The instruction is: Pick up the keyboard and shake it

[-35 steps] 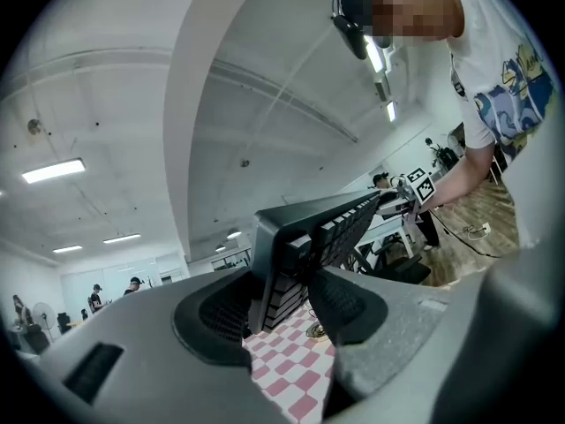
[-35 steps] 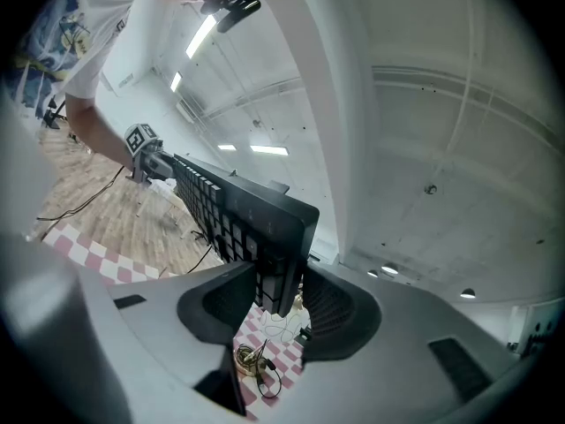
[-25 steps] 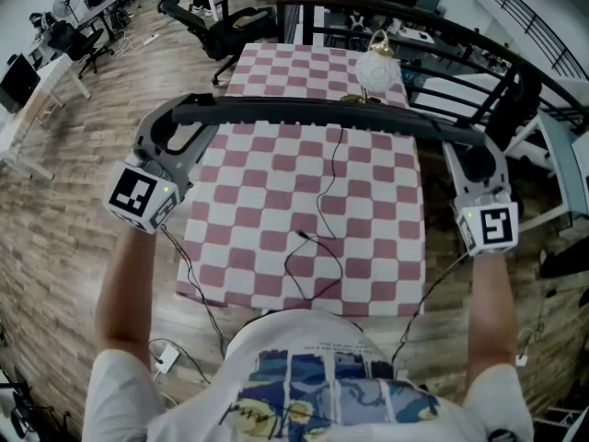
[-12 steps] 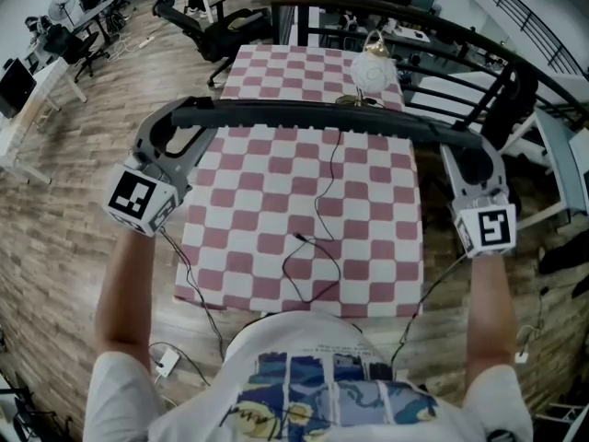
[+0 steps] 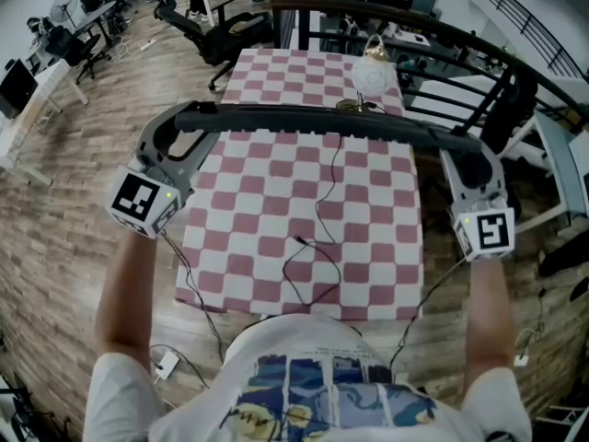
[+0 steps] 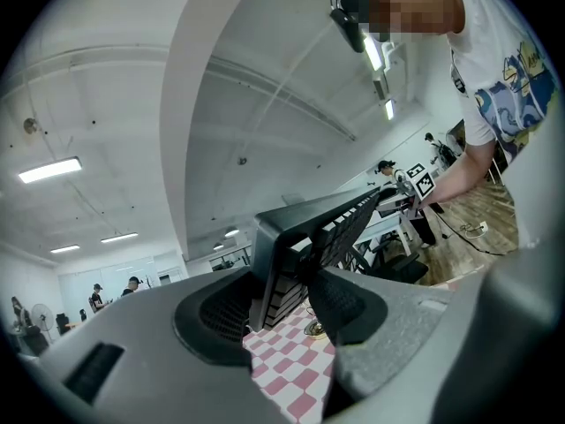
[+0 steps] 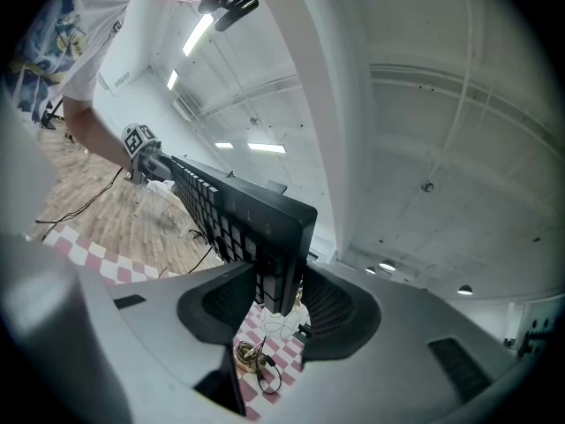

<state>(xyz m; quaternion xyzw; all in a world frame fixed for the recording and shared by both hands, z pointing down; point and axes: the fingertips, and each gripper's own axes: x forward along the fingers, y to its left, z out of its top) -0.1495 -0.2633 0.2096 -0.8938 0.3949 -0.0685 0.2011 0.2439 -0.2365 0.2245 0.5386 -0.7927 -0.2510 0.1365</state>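
A long black keyboard [image 5: 322, 118] hangs in the air, level, above the pink-and-white checkered table [image 5: 258, 210]. My left gripper [image 5: 189, 120] is shut on its left end and my right gripper [image 5: 467, 150] is shut on its right end. In the left gripper view the keyboard [image 6: 327, 228] stands edge-on between the two pads of my left gripper [image 6: 282, 294]. The right gripper view shows the keyboard's [image 7: 238, 215] key side running away from my right gripper [image 7: 278, 303], whose pads clamp its end. Its thin black cable [image 5: 317, 219] dangles onto the tablecloth.
A white globe lamp [image 5: 373, 76] on a brass base stands at the table's far end, just beyond the keyboard. Black office chairs [image 5: 221, 30] sit at the back left and a dark railing [image 5: 442, 35] runs along the back right. Wooden floor surrounds the table.
The keyboard stays lifted between both grippers. Its left end and the left gripper have drifted slightly right and down; the right gripper has barely moved.
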